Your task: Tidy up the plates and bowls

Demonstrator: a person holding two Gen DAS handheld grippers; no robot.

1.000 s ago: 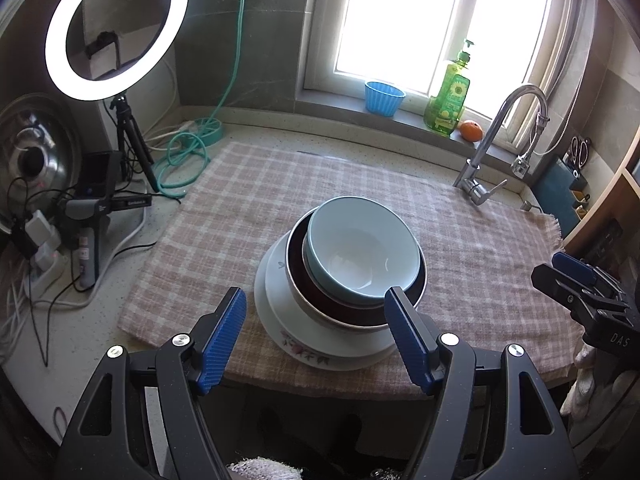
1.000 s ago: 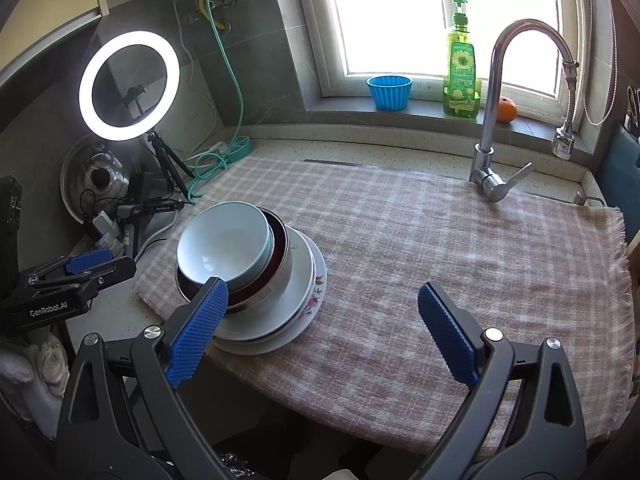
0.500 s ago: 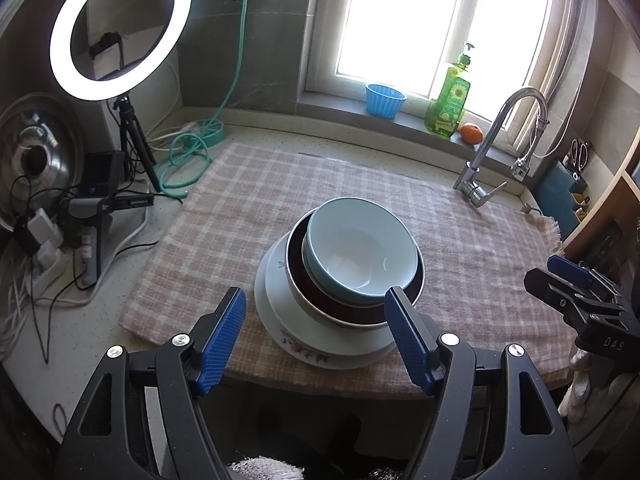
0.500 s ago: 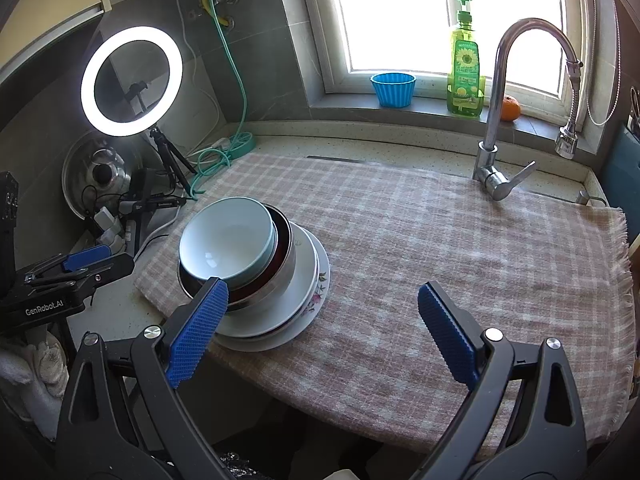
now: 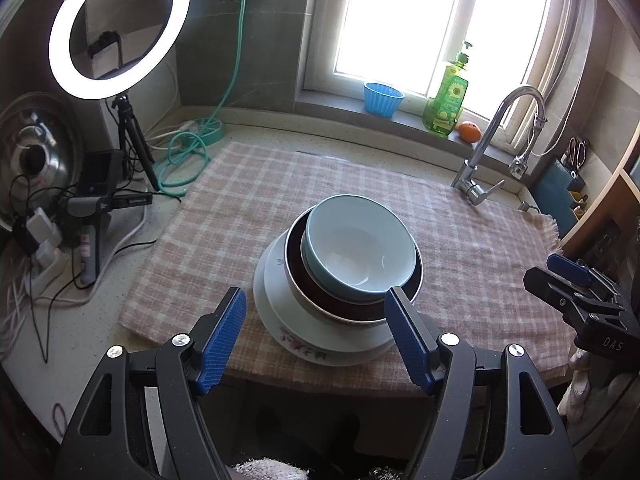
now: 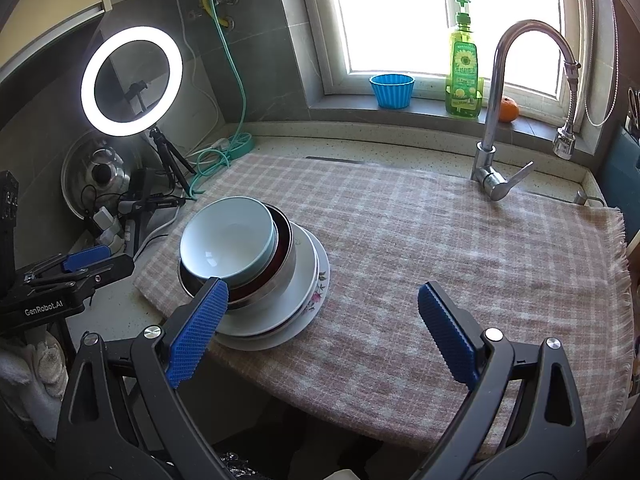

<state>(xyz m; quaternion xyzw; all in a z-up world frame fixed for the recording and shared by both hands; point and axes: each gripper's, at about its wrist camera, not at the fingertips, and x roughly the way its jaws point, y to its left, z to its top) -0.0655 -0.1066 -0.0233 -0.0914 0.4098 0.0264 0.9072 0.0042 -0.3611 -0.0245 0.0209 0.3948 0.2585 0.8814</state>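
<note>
A stack of dishes sits on the checked cloth (image 5: 260,196) near the counter's front edge. A light blue bowl (image 5: 356,252) (image 6: 226,240) is on top, nested in a dark red bowl with a metal rim (image 5: 320,300) (image 6: 280,260). Under them lie a white plate (image 5: 276,296) (image 6: 304,276) and a floral-edged plate (image 5: 304,350) (image 6: 320,292). My left gripper (image 5: 316,332) hangs open just in front of the stack, nothing between its blue pads. My right gripper (image 6: 322,324) is open too, to the right of the stack, its left pad (image 6: 198,328) overlapping the bowls in view.
A tap (image 6: 500,120) stands at the back right. On the sill are a blue cup (image 6: 392,90), a green soap bottle (image 6: 464,72) and an orange (image 6: 509,109). A ring light on a tripod (image 5: 120,28), cables and a pot lid (image 5: 32,160) crowd the left.
</note>
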